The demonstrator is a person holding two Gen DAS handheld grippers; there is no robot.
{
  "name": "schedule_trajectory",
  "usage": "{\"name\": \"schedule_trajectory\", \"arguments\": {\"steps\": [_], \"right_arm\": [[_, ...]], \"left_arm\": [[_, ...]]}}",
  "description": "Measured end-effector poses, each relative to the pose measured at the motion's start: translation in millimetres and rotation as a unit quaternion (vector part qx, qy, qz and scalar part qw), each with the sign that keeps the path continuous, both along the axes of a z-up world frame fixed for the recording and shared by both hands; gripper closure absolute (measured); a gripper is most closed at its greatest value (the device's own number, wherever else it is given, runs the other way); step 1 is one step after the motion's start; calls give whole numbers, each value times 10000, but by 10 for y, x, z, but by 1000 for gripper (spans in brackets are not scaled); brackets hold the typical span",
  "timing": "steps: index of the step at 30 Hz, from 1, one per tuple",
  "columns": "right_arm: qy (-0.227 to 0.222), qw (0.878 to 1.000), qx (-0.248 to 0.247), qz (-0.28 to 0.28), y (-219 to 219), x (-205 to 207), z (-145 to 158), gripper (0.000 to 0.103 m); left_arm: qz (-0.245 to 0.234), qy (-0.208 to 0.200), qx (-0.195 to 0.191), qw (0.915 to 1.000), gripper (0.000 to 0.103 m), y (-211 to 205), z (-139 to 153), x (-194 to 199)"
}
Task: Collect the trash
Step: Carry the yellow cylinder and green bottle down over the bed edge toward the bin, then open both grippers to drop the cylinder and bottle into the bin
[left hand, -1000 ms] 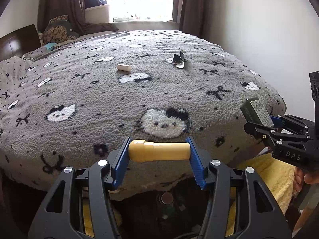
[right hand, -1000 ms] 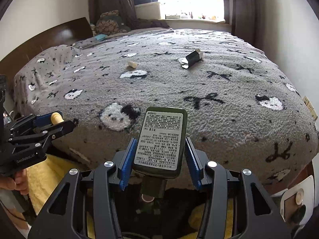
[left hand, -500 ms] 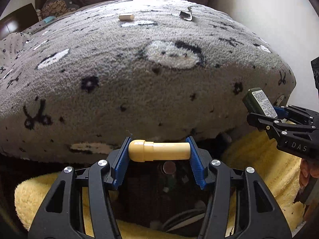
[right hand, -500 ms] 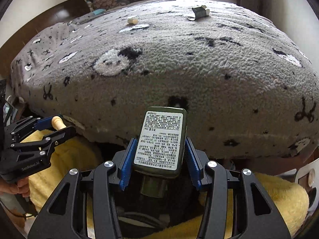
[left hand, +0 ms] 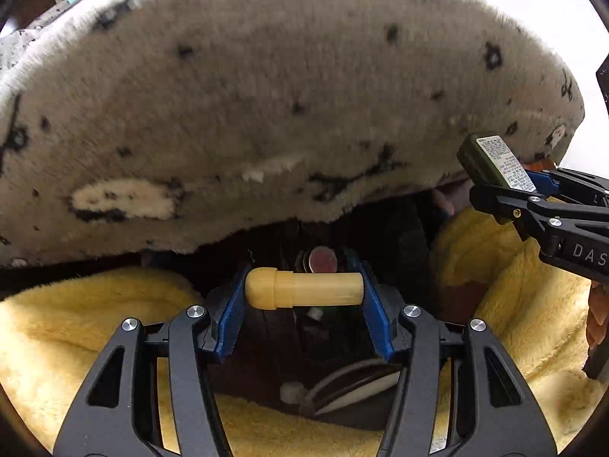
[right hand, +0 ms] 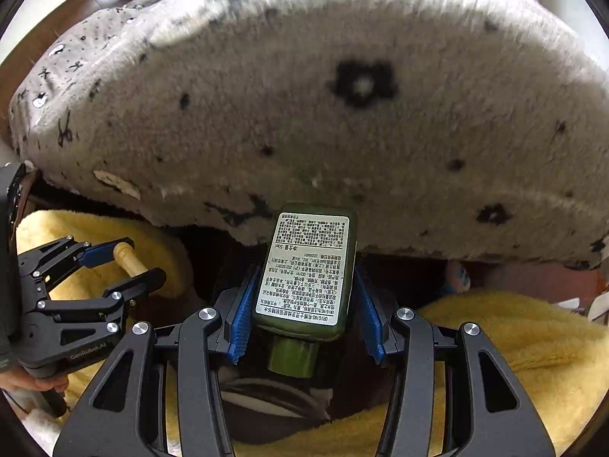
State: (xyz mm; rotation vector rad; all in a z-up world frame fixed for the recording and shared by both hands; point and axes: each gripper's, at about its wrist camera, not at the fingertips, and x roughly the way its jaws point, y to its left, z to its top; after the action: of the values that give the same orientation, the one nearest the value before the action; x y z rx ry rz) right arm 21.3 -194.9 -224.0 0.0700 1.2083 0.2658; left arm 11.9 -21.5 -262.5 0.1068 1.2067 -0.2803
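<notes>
My left gripper (left hand: 303,287) is shut on a pale yellow tube (left hand: 304,290), held crosswise between its blue pads. My right gripper (right hand: 306,280) is shut on a dark green bottle (right hand: 304,262) with a white printed label, cap toward the camera. Both point steeply down over a dark opening (left hand: 323,342) ringed by yellow fleece (left hand: 76,327). A round disc (left hand: 322,261) and other small items lie inside it. The right gripper (left hand: 533,190) with the bottle (left hand: 495,163) shows at the right of the left wrist view. In the right wrist view, the left gripper (right hand: 118,266) shows with the tube (right hand: 127,261).
The bed's grey fleece blanket (left hand: 266,95) with black motifs overhangs just beyond both grippers and fills the upper half of each view. Yellow fleece (right hand: 514,342) lies left and right of the opening. A hand (right hand: 23,384) holds the left gripper's handle.
Both grippers have sunk and tipped downward. The bed top with its loose items has slid out of view; the blanket's edge and the dark opening now fill the frames. Both grips are unchanged.
</notes>
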Motion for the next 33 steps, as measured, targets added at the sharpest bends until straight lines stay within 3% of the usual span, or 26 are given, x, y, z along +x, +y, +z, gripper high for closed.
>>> {"name": "schedule_trajectory", "arguments": {"steps": [7,14,16,17,20,25,28,33], "right_arm": [[406,9991,115,52,12,17,-241,54],[569,9982,206,22,-8,37,-374,53],[565,9982,217,13,-8,47,-379,53],[554,9982,232,9,-9,51,-377,51],[519,9982,289,-39,-14,87,-366,42],[393,9988,250,-133,-78,124,-248,40],[228,9994,102,-241,-130,126,-164,26],[-84,9996,-120,-251,-146,106,23,11]], "left_arm": [[-190,484,-105,9986,50,-113,-276,9],[-212,692,-167,9972,50,-138,-393,39],[-207,710,-188,9971,46,-138,-421,51],[-207,706,-204,9971,39,-141,-425,57],[-218,661,-225,9973,30,-130,-385,52],[-167,575,-191,9980,25,-107,-271,47],[-122,442,-155,9988,20,-90,-163,34],[49,67,-137,9999,12,0,108,56]]}}
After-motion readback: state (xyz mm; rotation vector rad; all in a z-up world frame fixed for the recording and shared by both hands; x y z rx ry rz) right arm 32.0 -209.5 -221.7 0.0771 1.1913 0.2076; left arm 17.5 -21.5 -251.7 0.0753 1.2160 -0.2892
